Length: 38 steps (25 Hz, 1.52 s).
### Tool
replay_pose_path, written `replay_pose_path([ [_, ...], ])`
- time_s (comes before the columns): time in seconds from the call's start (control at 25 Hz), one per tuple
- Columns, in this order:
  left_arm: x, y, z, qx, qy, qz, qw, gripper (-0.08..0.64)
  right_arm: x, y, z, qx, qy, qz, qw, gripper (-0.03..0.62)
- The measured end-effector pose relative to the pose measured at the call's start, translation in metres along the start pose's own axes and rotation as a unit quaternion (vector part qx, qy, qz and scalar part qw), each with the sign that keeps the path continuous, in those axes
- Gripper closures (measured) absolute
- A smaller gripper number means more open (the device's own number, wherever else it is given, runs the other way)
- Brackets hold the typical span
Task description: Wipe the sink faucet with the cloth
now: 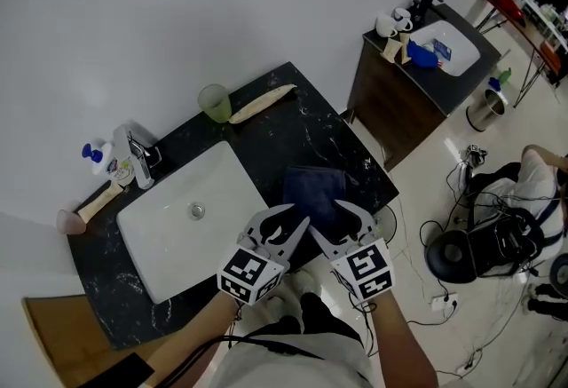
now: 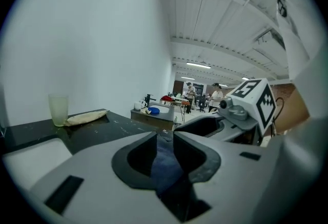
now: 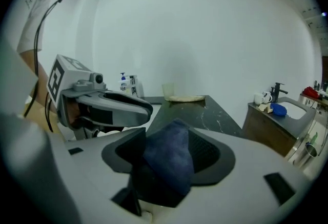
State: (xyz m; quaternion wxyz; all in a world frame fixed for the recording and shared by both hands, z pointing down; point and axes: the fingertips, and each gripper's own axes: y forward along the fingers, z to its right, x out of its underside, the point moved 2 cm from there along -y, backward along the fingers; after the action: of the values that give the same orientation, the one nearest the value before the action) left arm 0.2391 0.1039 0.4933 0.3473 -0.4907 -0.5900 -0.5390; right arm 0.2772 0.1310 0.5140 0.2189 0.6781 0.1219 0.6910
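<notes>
The cloth (image 1: 312, 189) is laid flat on the counter (image 1: 293, 115), right of the sink (image 1: 222, 178), and is not yet lifted. The faucet (image 1: 138, 161) stands well apart at the far left of the basin, so pickup is judged to be the step in hand. Both tools are positioned at the cloth's near edge for that purpose. The right gripper (image 1: 348, 222) is held wide open, with a fold of cloth between its jaws but not pinched. The left gripper (image 1: 288, 222) is parted only narrowly; cloth is seen through the gap, and nothing is gripped. Counted: two grippers, one cloth, one faucet, one cup (image 1: 214, 102), one soap bottle (image 1: 105, 160).
</notes>
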Motion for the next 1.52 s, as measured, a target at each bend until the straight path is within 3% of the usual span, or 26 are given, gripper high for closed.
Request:
replay_pose_path([
  [0.04, 0.001, 0.002, -0.003, -0.003, -0.003, -0.003, 1.0000, 0.468, 0.002, 0.005, 0.002, -0.003, -0.005, -0.009, 1.000, 0.337],
  [0.32, -0.003, 0.004, -0.021, -0.026, -0.012, 0.001, 0.9996, 0.468, 0.014, 0.040, 0.019, -0.015, -0.027, -0.066, 0.997, 0.311],
  [0.52, -0.007, -0.003, -0.033, -0.045, -0.021, 0.009, 0.9987, 0.468, 0.029, 0.060, 0.019, -0.030, -0.049, -0.126, 0.990, 0.280],
  [0.76, -0.009, -0.010, -0.041, -0.059, -0.021, 0.012, 0.9980, 0.468, 0.043, 0.070, 0.024, -0.035, -0.032, -0.178, 0.983, 0.273],
  [0.8, -0.010, -0.012, -0.041, -0.061, -0.019, 0.012, 0.9979, 0.468, 0.042, 0.070, 0.025, -0.034, -0.029, -0.186, 0.982, 0.286],
  [0.92, -0.012, -0.019, -0.043, -0.071, -0.022, 0.017, 0.9971, 0.468, 0.040, 0.069, 0.031, -0.031, -0.029, -0.203, 0.978, 0.455],
  [1.24, -0.018, -0.049, -0.057, -0.123, -0.029, 0.032, 0.9915, 0.468, 0.039, 0.071, 0.026, -0.040, -0.076, -0.226, 0.970, 0.515],
  [1.52, -0.015, -0.100, -0.077, -0.180, -0.043, 0.050, 0.9814, 0.468, 0.015, 0.072, 0.016, -0.070, -0.047, -0.167, 0.982, 0.522],
])
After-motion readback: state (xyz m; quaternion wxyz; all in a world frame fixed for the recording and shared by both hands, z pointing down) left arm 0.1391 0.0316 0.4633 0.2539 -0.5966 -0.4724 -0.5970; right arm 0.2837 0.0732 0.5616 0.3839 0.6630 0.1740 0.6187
